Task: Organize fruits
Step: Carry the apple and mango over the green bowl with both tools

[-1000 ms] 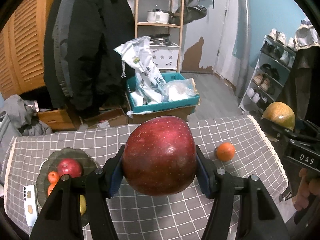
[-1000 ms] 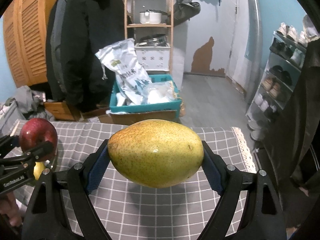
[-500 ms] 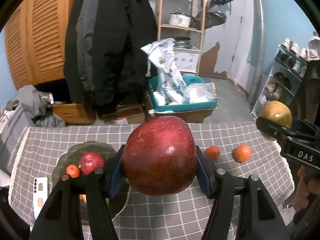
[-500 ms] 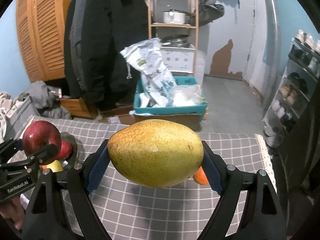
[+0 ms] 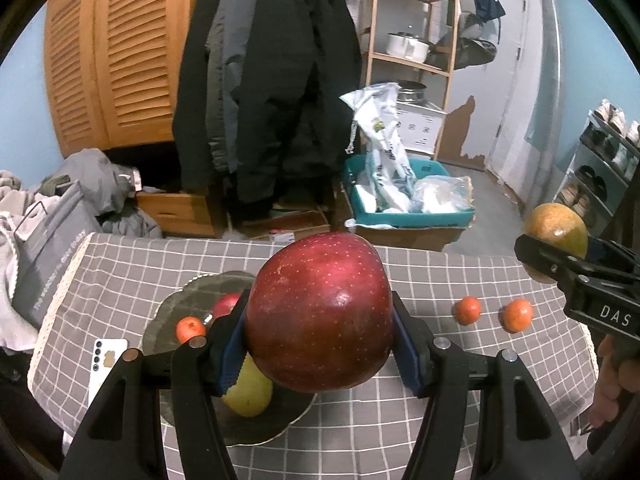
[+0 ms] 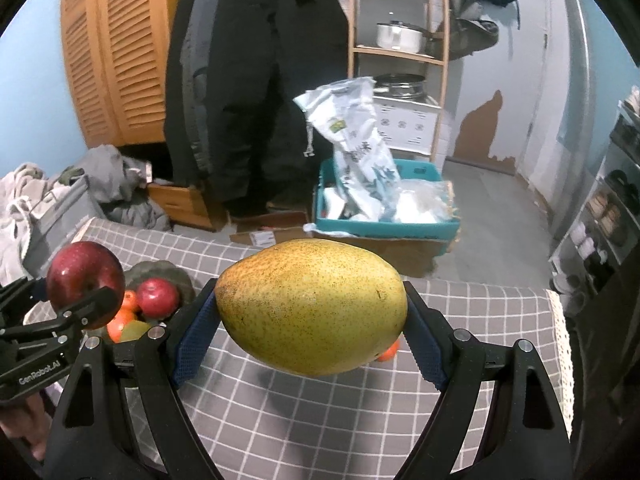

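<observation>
My left gripper [image 5: 320, 344] is shut on a big red apple [image 5: 320, 312], held above a dark glass plate [image 5: 180, 308] on the checked tablecloth. On the plate lie a second red apple [image 5: 226, 304], a small orange [image 5: 190, 328] and a yellow-green fruit [image 5: 250, 394]. My right gripper [image 6: 312, 332] is shut on a yellow mango [image 6: 312, 306], held over the cloth to the right of the plate [image 6: 160, 270]. Two more small oranges [image 5: 467, 310] [image 5: 518, 315] lie on the cloth at the right. In the right wrist view, one orange [image 6: 390, 351] peeks out under the mango.
A white phone [image 5: 105, 364] lies on the cloth left of the plate. Beyond the table's far edge stand a teal crate with bags [image 5: 404, 204], hanging dark coats [image 5: 272, 80], a wooden shelf [image 5: 412, 60] and a shoe rack [image 5: 604, 164]. A hand [image 5: 612, 380] holds the right gripper.
Both grippers have swung leftward across the table with their fruit. The plate has come nearer the middle under the left gripper, and both oranges on the right have come into view.
</observation>
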Tool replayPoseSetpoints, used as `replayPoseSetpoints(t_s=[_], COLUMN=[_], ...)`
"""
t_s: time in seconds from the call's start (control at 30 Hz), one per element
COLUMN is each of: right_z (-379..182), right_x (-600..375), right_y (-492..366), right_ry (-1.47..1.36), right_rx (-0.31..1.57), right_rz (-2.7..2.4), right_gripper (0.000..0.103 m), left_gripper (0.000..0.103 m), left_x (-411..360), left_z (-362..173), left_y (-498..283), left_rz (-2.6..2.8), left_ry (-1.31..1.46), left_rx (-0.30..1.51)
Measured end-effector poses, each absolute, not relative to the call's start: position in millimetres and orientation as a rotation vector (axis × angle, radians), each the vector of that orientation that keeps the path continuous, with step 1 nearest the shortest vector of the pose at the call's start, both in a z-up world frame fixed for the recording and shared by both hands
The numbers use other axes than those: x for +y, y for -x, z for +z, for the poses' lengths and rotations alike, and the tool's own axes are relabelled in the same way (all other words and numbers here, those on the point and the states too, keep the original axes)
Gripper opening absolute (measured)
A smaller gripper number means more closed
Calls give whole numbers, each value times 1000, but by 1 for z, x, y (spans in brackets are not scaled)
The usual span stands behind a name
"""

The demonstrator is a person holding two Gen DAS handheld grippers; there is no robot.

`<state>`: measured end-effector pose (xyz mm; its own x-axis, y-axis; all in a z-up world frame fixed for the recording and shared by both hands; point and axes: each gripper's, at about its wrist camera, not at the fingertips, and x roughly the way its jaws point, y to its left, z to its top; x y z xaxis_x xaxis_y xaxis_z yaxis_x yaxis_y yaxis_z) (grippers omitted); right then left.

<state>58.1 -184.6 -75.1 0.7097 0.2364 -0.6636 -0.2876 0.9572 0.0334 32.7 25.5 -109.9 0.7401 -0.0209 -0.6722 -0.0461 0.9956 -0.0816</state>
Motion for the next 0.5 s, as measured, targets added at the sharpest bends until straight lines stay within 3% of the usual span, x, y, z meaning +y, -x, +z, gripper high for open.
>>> replayPoseSetpoints(t_s=[0.5], right_z=[-99], right_x=[-106], right_y=[-78], right_ry=[84], right_rx=[784], right_rz=[430], right_gripper=[84], left_gripper=[64], left_x=[85], left_z=[-139], left_y=[-25], left_rz=[143], left_ry=[122], left_rx=[801])
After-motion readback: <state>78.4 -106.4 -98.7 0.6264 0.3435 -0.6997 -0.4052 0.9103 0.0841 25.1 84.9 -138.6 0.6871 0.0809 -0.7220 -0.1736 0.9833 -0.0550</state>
